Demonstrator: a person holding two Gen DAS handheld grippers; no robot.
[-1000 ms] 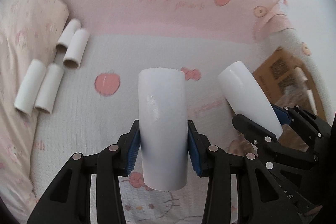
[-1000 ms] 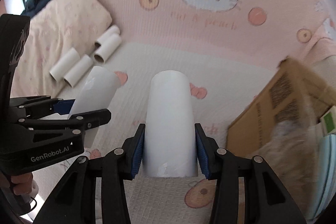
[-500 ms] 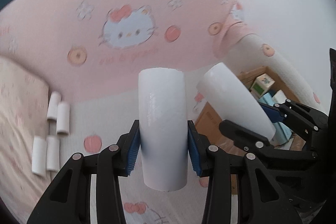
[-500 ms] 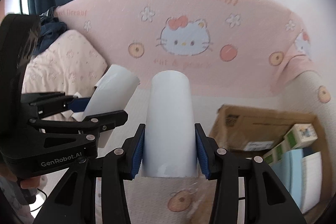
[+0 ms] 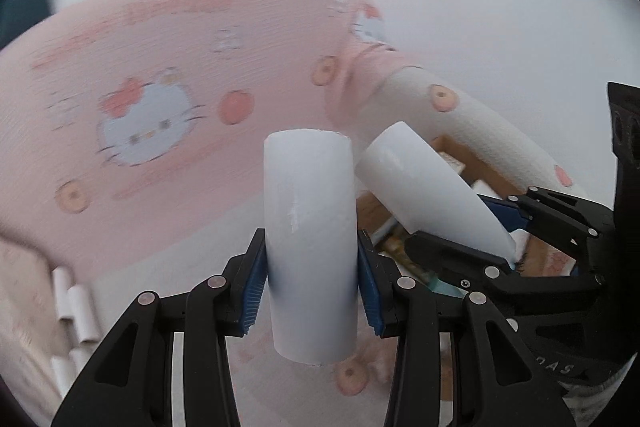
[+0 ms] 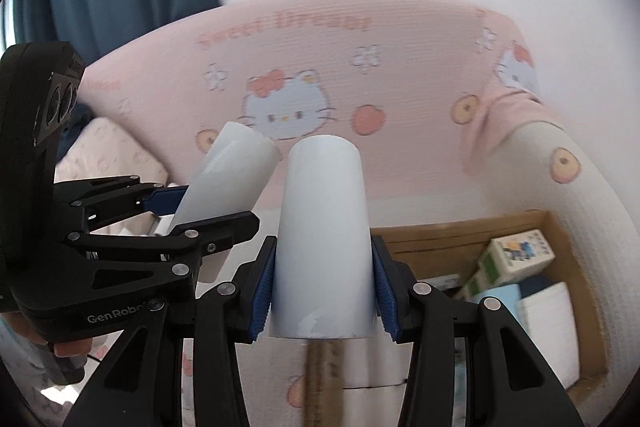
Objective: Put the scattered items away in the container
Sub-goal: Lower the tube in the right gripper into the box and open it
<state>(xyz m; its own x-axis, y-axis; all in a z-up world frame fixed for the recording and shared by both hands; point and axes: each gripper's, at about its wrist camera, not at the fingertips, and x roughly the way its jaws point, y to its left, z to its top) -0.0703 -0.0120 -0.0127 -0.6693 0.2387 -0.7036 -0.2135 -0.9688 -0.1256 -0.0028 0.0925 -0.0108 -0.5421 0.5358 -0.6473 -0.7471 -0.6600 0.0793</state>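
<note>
The left gripper [image 5: 311, 283] pinches a white tube [image 5: 310, 227] between its blue pads [image 5: 252, 287], at the centre of the left wrist view. The tube stands upright along the fingers, held a little below its middle. The right gripper [image 6: 323, 291] pinches a second white tube [image 6: 323, 239] low on its body, at the centre of the right wrist view. Each tool also shows in the other's view, with its tube leaning inward, so the two tubes sit close together near their far ends; whether they touch cannot be told.

The cardboard box [image 6: 460, 231] lies in the lower right of the right wrist view, already holding small cartons [image 6: 516, 255] and pale packets. In the left wrist view only a part of it shows, right of centre behind the other tool. Four more tubes [image 5: 76, 311] lie on the bedspread [image 5: 168, 267] at the lower left edge of the left wrist view.

These tubes look like hollow, thin-walled rolls: light, fairly stiff along their length, but likely to crush or go oval under a hard squeeze across the middle. Their smooth skin may slip on the pads, so a moderate hold across the width near mid-length seems best. The low hold on the right tube leaves it top-heavy, and it could tip during a quick swing.
</note>
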